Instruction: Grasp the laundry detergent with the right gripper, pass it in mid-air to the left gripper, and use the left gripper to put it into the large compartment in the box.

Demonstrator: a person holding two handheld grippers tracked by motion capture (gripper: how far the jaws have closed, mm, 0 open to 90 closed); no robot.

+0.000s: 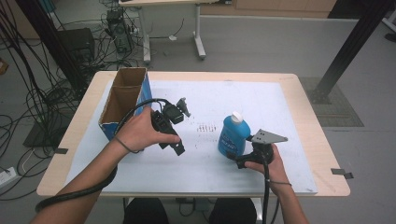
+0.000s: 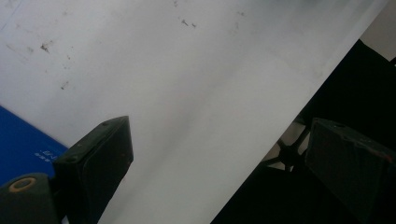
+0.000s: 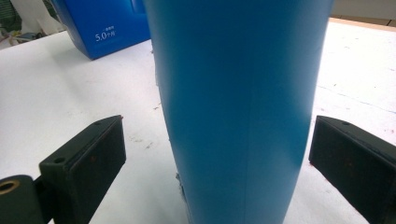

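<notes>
**Bottle bracketed but not yet clamped: a tip-over is the main risk**

High view. The blue bottle (image 1: 233, 136) is seen standing upright on the white mat (image 1: 261, 100), right of the table's centre, with its white cap (image 1: 237, 116) at 12 o'clock. The right gripper (image 1: 243, 157) is set against the bottle's base from about 5 o'clock. The left gripper (image 1: 179, 135) is held well apart, beside the open cardboard box (image 1: 125, 99), which lies at 9 o'clock from the bottle. A nudge at the base before the jaws close could be expected to topple the bottle or slide it toward 12 o'clock. The right gripper's jaw tips are masked by the bottle and the grey plate, so contact cannot be judged here.

Left gripper view. The left gripper (image 2: 219, 158) is shown with its jaws spread wide and nothing between them; bare mat and the table edge are seen beyond. A blue corner at 9 o'clock is cut off; it is probably the box.

Right gripper view. The right gripper (image 3: 217, 154) is shown open, both jaws standing clear of the bottle (image 3: 238, 102) that fills the gap. An off-centre closure could twist the smooth curved wall out of the grip. The bottle's cap and foot are cut off, and its fill level cannot be told
</notes>
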